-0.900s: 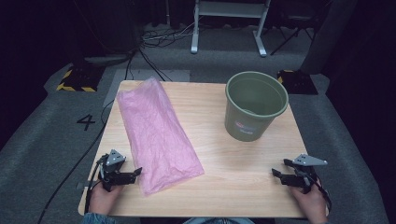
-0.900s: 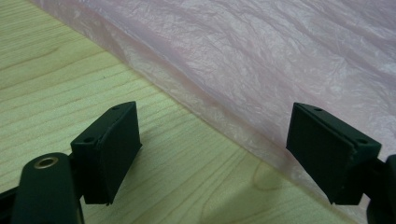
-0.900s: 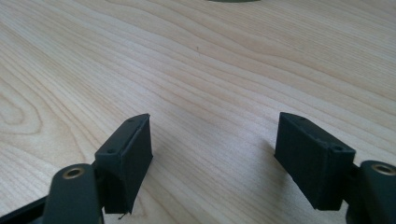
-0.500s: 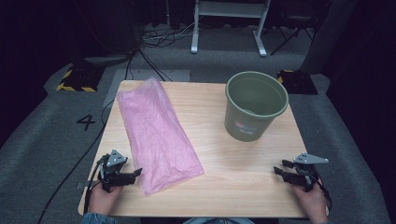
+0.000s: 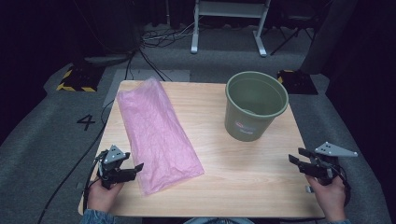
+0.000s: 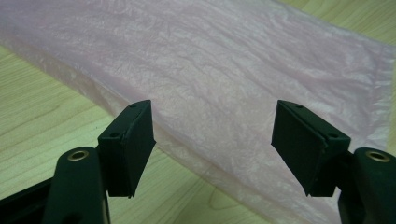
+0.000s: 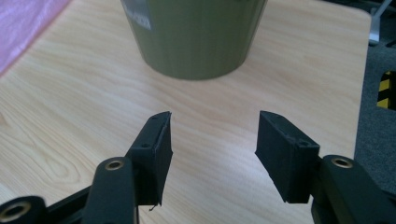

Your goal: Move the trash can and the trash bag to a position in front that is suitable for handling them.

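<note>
High view: left gripper (image 5: 133,169) gapes wide just beside the pink bag's (image 5: 154,130) near corner; right gripper (image 5: 295,156) hangs parted, empty, near the green bucket (image 5: 254,109).

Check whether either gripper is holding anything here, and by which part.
Nothing is held. The left gripper is open at the near edge of the pink plastic bag; the right gripper is open over bare table, facing the green bucket.
</note>
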A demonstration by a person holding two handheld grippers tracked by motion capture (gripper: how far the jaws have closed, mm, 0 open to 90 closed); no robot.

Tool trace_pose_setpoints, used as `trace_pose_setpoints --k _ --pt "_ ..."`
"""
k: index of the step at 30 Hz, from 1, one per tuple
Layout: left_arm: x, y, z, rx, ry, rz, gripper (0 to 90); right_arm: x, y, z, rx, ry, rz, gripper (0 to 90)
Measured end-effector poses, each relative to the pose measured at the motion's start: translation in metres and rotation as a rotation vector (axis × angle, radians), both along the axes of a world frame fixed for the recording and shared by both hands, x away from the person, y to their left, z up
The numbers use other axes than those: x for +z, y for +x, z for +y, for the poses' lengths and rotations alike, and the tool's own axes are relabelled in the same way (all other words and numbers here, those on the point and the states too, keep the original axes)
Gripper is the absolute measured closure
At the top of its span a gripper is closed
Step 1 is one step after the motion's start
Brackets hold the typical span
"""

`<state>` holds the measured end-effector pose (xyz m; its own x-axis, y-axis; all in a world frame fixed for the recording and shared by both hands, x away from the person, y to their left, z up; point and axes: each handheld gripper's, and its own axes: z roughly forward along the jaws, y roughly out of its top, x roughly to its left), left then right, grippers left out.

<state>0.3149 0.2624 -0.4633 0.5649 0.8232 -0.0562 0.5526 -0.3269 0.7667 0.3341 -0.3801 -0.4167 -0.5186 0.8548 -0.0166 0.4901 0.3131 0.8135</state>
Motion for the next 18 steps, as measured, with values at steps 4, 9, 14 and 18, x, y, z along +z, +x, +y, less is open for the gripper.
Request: trace_pose_setpoints --k 4,9,14,18 --pt "0.007 -0.004 -0.003 0.017 0.002 -0.009 30.7 0.019 0.005 0.003 0.013 0.026 -0.033 44.9" --pt "0.009 -0.006 -0.007 0.024 0.037 0.005 32.0 0.043 0.013 0.012 0.026 -0.005 -0.075 44.8" --pt "0.008 -0.008 -0.006 0.033 0.031 0.016 31.9 0.061 0.022 0.02 0.047 -0.02 -0.086 44.0" --pt "0.009 -0.01 -0.007 0.013 0.005 0.022 30.5 0.076 0.038 0.027 0.078 0.0 -0.059 42.3"
